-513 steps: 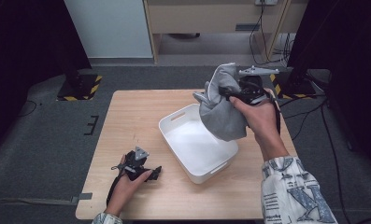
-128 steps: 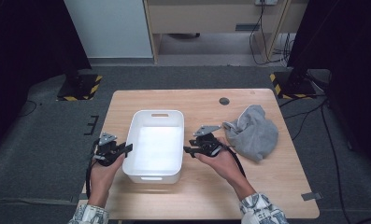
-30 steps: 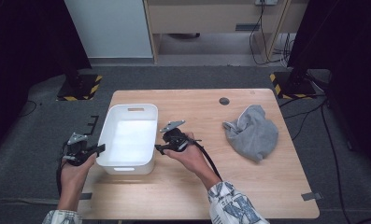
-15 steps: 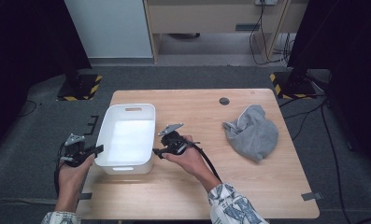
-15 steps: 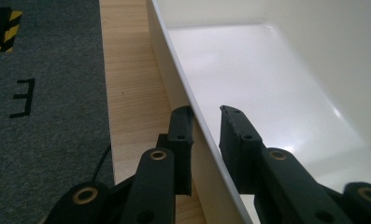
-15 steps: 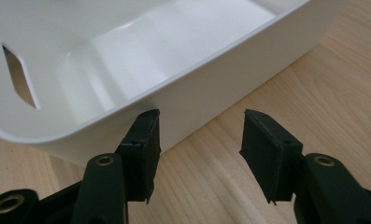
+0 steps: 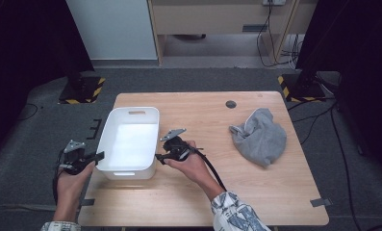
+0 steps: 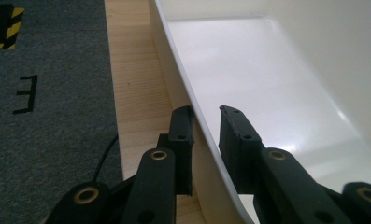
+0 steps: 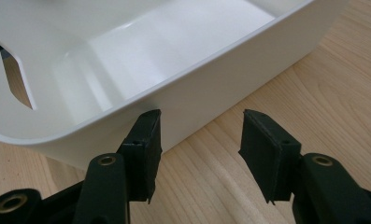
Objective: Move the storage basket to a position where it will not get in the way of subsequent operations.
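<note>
White tub [image 7: 131, 144] sits at the left end of the wooden table [image 7: 256, 192], empty, its long axis running away from the person, a handle slot in the far short wall; its left long wall lies close to the table's left edge.

Left gripper [image 7: 95, 157] is at the tub's left long wall near the front corner; in the left gripper view the rim [image 8: 183, 84] passes between the two jaws, one outside, one inside, jaws narrowed around the wall; whether the pads actually press it I cannot tell for sure, but it reads as a grip on the tub.

Right gripper [image 7: 160, 157] lies just off the tub's right long wall; in the right gripper view its jaws stand apart with nothing between them, bare wood in the gap, one jaw close against the outside of the tub wall [image 9: 211, 88], touching or a hair off, cannot tell.

So the tub lies between the two hands, long walls facing each; the left hand looks to have it; the right is beside it, not on it.

Well apart on the right: a crumpled grey cloth [image 7: 260, 136]; a small dark disc [image 7: 231, 104] near the far edge.
</note>
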`<state>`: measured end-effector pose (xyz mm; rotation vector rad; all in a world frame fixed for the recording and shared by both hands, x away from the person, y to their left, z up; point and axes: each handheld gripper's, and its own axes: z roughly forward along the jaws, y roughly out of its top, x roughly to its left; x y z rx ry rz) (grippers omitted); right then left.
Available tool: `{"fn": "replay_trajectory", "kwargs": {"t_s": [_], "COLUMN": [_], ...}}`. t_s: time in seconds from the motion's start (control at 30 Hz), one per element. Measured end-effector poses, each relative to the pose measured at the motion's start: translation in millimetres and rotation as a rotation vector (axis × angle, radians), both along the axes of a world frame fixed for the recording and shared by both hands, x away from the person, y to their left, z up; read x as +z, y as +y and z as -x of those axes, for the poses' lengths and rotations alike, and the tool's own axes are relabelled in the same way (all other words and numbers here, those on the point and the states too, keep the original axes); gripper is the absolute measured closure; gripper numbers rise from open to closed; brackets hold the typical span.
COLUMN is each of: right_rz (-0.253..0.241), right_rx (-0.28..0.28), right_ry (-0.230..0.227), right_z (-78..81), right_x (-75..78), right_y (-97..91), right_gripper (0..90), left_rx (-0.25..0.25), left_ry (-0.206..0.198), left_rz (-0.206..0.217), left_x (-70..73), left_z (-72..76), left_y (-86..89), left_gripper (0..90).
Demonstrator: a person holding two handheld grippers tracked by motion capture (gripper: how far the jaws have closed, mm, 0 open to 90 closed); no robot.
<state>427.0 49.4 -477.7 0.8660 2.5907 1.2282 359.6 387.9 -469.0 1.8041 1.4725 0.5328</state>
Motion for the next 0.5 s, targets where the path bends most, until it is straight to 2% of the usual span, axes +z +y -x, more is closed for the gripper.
{"fn": "replay_trajectory", "kwargs": {"t_s": [0.27, 0.5], "right_rz": [0.016, 0.005], "right_rx": [-0.002, -0.001], "right_ry": [-0.004, 0.003], "right_z": [-3.6, -0.9], "right_x": [1.2, 0.1], "right_y": [12.6, 19.3], "right_gripper": [47.7, 48.4], "left_rx": [0.017, 0.024], "left_ry": [0.003, -0.003], "left_rz": [0.008, 0.017], "left_x": [-1.2, -1.7], "left_z": [3.6, 5.6], "left_y": [7.8, 15.5], "left_gripper": [75.4, 75.5]}}
